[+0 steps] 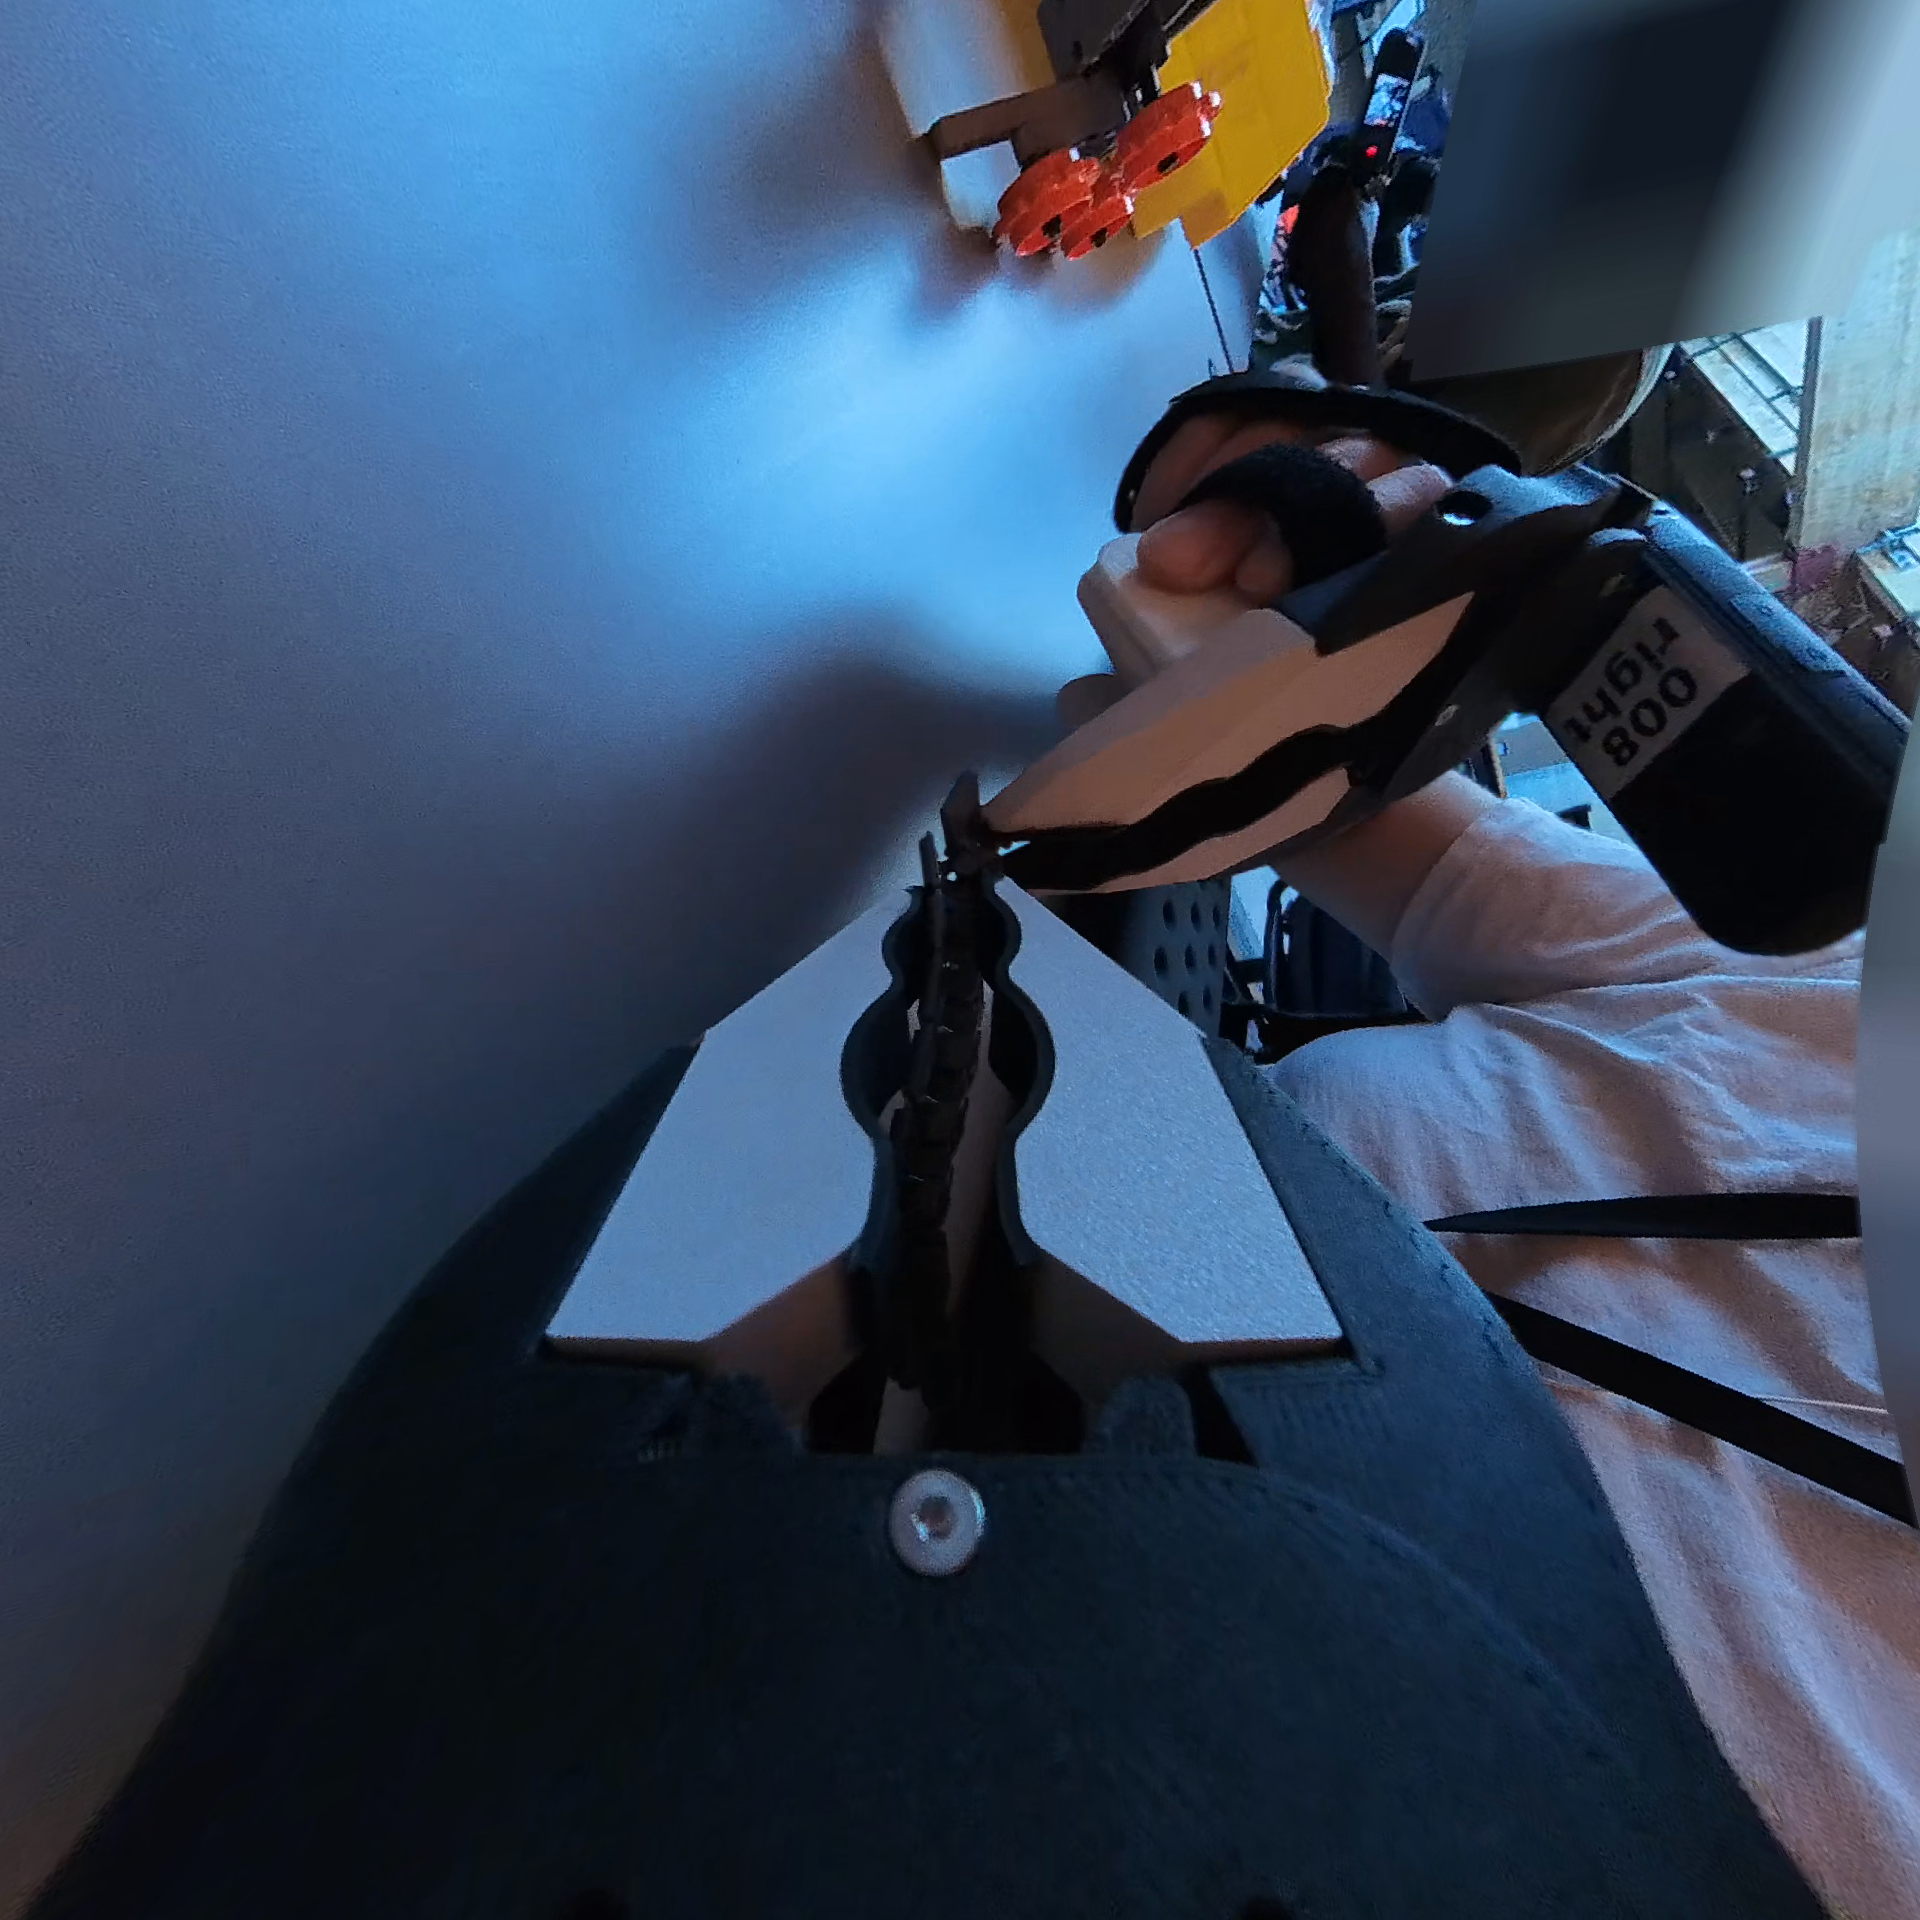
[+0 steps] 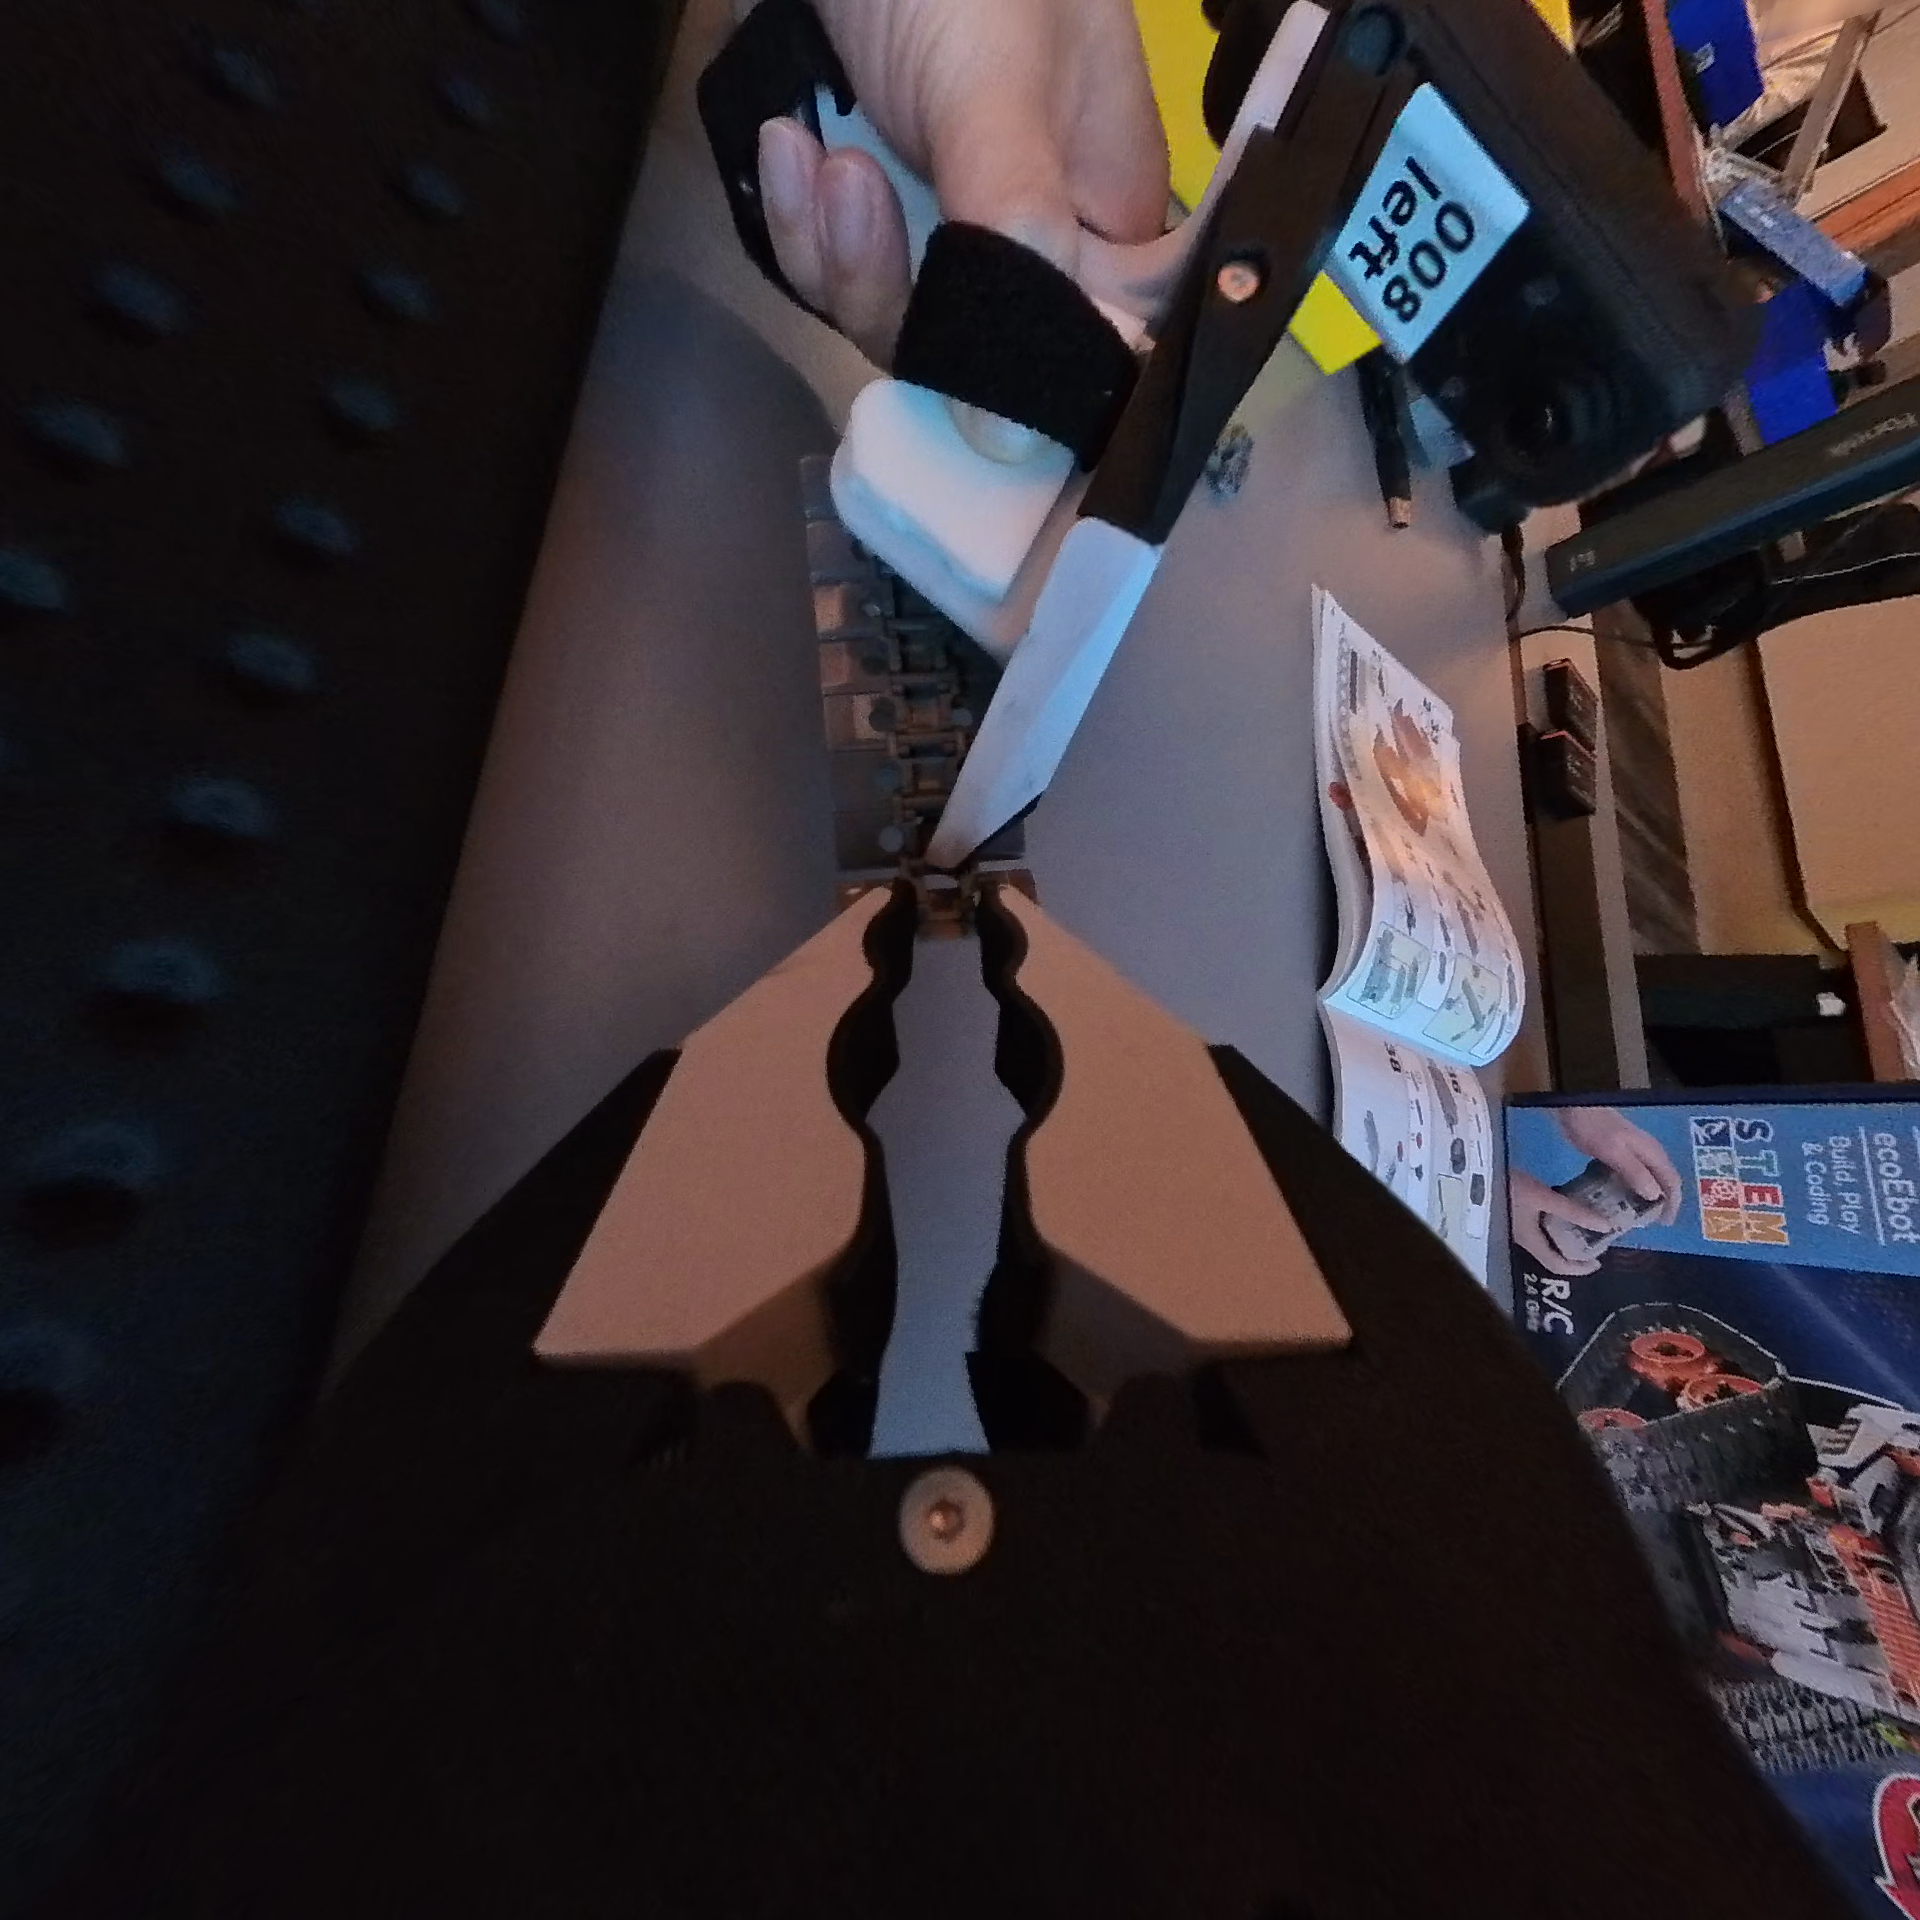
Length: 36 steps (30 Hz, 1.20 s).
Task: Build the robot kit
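Here, nearest the lenses:
Left gripper (image 1: 951,914): its fingers were closed to a narrow gap on a black linked track strip (image 1: 930,1101), which ran lengthwise between the wavy black pads and stuck out just past the tips.
Right gripper (image 2: 943,896): its tips pinched a small dark link piece (image 2: 941,902) at the near end of the strip; farther back a slim gap stayed between the jaws, showing grey table (image 2: 1174,831).
Meeting point: in the left wrist view the right gripper's tips touched the strip's protruding end; in the right wrist view the left gripper's pale finger came down onto the same spot.
Track strip, far part: it lay flat on the table beyond the right gripper's tips, partly hidden behind the left gripper.
Hands: a hand (image 1: 1226,530) with a black strap over one finger held the right gripper's white handle; another hand (image 2: 966,135), strapped alike, held the left one.
Person: a white sleeve (image 1: 1538,1039) filled the lower right of the left wrist view.
Instruction booklet (image 2: 1403,831): lay open on the table, right of the grippers.
Printed box (image 2: 1745,1403): blue, beside the booklet, nearer the camera.
Yellow model (image 1: 1236,114): stood far off with orange gear wheels (image 1: 1101,177) at its side.
Perforated dark panel (image 2: 208,623): along the left edge.
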Available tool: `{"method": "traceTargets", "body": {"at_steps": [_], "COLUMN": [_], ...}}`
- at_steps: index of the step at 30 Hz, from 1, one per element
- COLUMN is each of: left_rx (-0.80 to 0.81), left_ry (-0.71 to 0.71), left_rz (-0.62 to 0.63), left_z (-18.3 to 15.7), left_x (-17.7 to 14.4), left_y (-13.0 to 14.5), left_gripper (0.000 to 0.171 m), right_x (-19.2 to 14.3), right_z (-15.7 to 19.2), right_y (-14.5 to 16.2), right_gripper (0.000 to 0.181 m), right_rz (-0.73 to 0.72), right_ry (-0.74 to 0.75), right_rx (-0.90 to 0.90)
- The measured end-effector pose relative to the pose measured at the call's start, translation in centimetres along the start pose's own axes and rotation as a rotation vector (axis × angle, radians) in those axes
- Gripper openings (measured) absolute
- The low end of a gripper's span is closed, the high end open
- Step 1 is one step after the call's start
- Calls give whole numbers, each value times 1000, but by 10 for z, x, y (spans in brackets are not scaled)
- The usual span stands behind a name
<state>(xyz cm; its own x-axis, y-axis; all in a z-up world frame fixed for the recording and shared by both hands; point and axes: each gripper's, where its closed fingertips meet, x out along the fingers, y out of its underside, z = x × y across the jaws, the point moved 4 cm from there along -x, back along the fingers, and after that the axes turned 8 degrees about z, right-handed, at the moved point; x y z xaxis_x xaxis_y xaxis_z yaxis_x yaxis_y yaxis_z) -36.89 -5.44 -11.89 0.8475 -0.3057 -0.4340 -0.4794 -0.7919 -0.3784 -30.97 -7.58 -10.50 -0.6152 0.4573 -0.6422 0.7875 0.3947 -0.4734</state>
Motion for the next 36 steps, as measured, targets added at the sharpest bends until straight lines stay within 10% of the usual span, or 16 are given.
{"method": "traceTargets", "body": {"at_steps": [8,16,36], "left_rx": [53,114,129], "left_ry": [28,52,21], "left_rz": [-66,-218,-156], "left_z": [-9,-21,-21], "left_x": [-8,-25,-11], "left_y": [-5,-17,-11], "left_gripper": [6,6,7], "right_x": [-14,-24,-4], "right_z": [-19,-44,-27], "right_y": [2,5,12], "right_gripper": [23,22,5], "right_rz": [-152,-475,-405], "right_ry": [-16,-536,-754], "right_rx": [211,1092,1265]}}
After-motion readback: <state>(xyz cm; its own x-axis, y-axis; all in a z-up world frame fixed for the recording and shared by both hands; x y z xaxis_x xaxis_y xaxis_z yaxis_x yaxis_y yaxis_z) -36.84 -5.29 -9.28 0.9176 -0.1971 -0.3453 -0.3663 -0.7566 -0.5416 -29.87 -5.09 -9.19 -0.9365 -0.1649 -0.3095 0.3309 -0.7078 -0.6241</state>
